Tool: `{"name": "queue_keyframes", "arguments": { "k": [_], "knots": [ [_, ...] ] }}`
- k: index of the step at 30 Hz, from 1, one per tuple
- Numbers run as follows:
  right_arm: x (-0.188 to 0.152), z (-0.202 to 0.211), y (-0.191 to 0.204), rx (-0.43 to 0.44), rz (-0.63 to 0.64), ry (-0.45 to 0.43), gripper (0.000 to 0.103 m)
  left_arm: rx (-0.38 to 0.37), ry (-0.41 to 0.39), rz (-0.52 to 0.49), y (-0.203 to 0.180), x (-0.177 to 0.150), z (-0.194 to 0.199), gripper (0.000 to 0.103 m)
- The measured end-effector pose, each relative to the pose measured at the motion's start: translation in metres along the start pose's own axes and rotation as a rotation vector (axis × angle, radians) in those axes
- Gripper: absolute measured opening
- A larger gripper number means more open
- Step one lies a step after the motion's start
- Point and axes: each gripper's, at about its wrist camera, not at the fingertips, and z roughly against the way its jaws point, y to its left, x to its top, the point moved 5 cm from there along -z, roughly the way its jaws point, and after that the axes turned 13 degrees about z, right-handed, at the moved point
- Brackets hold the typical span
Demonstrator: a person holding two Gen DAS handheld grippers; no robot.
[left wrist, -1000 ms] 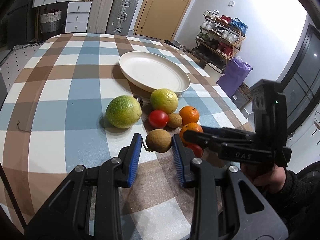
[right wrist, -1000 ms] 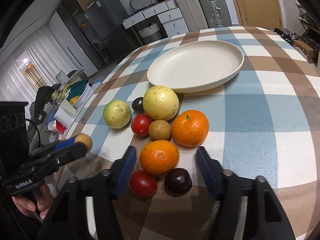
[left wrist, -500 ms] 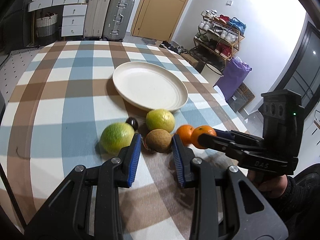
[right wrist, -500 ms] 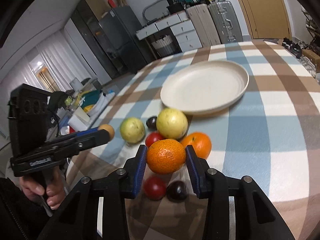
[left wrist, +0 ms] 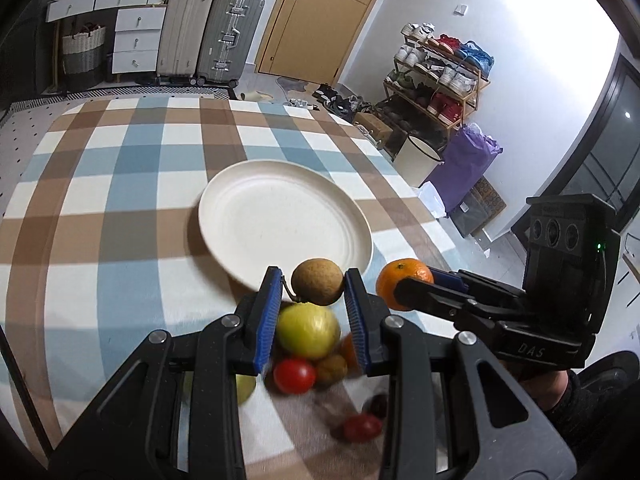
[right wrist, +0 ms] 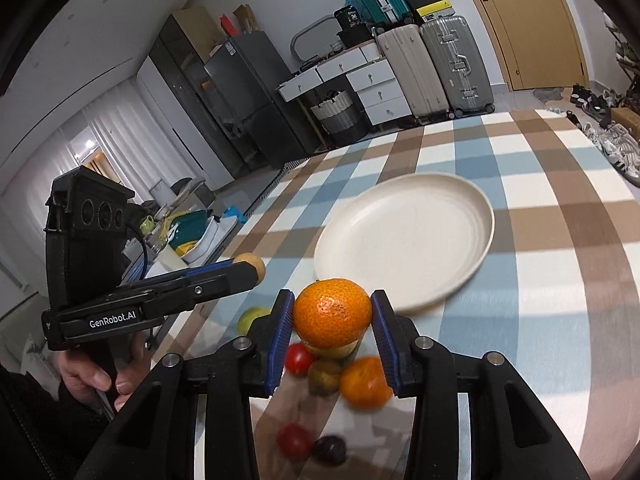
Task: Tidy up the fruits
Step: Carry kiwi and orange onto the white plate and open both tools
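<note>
My left gripper (left wrist: pixel 314 290) is shut on a brown round fruit (left wrist: pixel 317 281) and holds it in the air just short of the cream plate (left wrist: pixel 280 220). My right gripper (right wrist: pixel 332 316) is shut on an orange (right wrist: pixel 333 312), also held above the table near the plate (right wrist: pixel 408 248). Below them on the checked cloth lie a yellow-green fruit (left wrist: pixel 307 330), a red tomato (left wrist: pixel 294 375), a small brown fruit (left wrist: pixel 331 368), another orange (right wrist: pixel 366 380), a second tomato (right wrist: pixel 295 440) and a dark plum (right wrist: pixel 330 449). The plate holds nothing.
The table's right edge (left wrist: pixel 408 184) drops to the floor, where a shoe rack (left wrist: pixel 436 76) and a purple bag (left wrist: pixel 468 168) stand. Suitcases (left wrist: pixel 208 32) and drawers stand beyond the far edge. A cluttered side area (right wrist: pixel 188 232) lies left of the table.
Both grippers have lifted their fruit off the table and carried it up and forward toward the plate. The right gripper closed on the orange a second ago.
</note>
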Motion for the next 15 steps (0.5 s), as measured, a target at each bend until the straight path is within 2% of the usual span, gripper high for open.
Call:
{"name": "queue_keyframes", "arguments": {
  "k": [15],
  "knots": [
    [0.036,-0.044,-0.052,-0.002,-0.023,0.058,0.040,0.002,0.079,0.024,-0.001,0.061,-0.072,0.029]
  ]
}}
